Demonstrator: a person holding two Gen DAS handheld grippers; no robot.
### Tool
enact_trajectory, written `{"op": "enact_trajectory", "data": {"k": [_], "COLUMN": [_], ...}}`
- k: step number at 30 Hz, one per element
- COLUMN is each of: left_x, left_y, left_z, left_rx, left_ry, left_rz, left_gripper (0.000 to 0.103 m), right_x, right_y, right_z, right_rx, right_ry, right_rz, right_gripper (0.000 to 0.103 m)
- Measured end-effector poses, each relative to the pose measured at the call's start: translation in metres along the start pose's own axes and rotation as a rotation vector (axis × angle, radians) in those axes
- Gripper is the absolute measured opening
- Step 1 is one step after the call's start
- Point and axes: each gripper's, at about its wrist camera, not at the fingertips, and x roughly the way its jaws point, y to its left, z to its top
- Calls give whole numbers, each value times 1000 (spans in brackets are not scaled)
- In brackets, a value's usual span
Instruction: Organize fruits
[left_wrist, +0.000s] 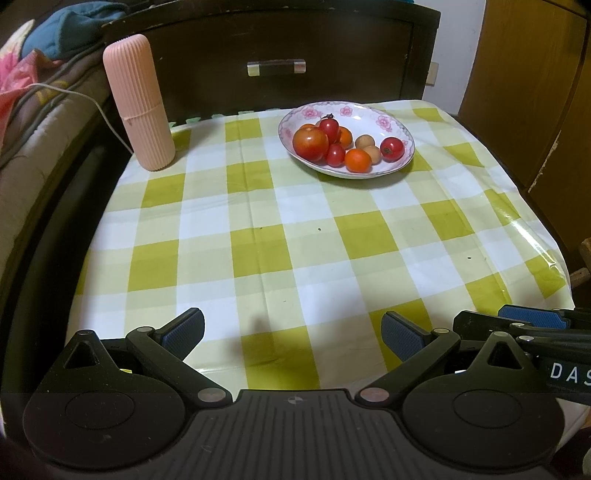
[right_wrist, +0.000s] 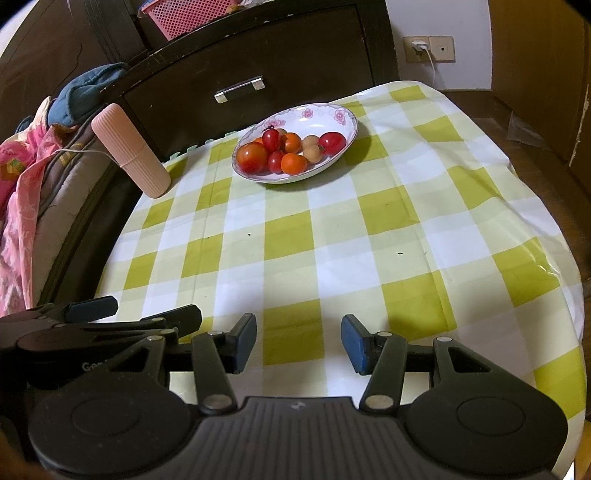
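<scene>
Your table, wearing its green-and-white checked cloth (left_wrist: 295, 236), is filling both views, and you are holding both tools low over its near edge. The pink ribbed cylinder (left_wrist: 138, 103) is standing at the far left corner, just beside the bedding. The flowered plate (left_wrist: 369, 112) is sitting toward the far edge, right of centre, and all the fruit in view is lying in it: one large tomato (left_wrist: 310, 143) on the plate's left side, three smaller red tomatoes, two or three small oranges (left_wrist: 358, 160) and two pale brown round fruits (left_wrist: 365, 141) (their kind is too small to name).

Your left gripper (left_wrist: 291, 334) is hovering with its fingers spread wide and holding nothing; your right gripper (right_wrist: 298, 341) is hovering just beside it, also parted and empty.

With every fruit gathered on the plate and none on the cloth, the scene is fitting either a finished gathering or a pile waiting to be sorted out elsewhere; nothing here is settling which, so no next move can be named.

The oranges behind the tomatoes are partly hidden, so their count is staying uncertain, and the table's near corners are being cut off by the tools.
</scene>
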Motion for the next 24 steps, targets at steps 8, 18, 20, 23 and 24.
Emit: {"op": "enact_trajectory", "data": {"k": [8, 18, 20, 23, 24], "left_x": [0, 0, 0, 0, 0], "left_y": [0, 2, 3, 4, 4], "left_z": [0, -1, -1, 0, 0], "left_rx": [0, -1, -1, -3, -4], "left_ry": [-1, -4, -10, -17, -17], "left_rz": [0, 1, 6, 12, 12], "left_gripper": [102, 102, 102, 103, 103], "right_x": [1, 1, 1, 1, 2], "right_y": [0, 0, 0, 1, 1], "right_z": [0, 0, 0, 0, -1], "right_rx": [0, 0, 0, 2, 1], "right_ry": [0, -1, -1, -2, -4], "right_rz": [1, 0, 1, 3, 3], "right_gripper": [48, 48, 48, 48, 48]}}
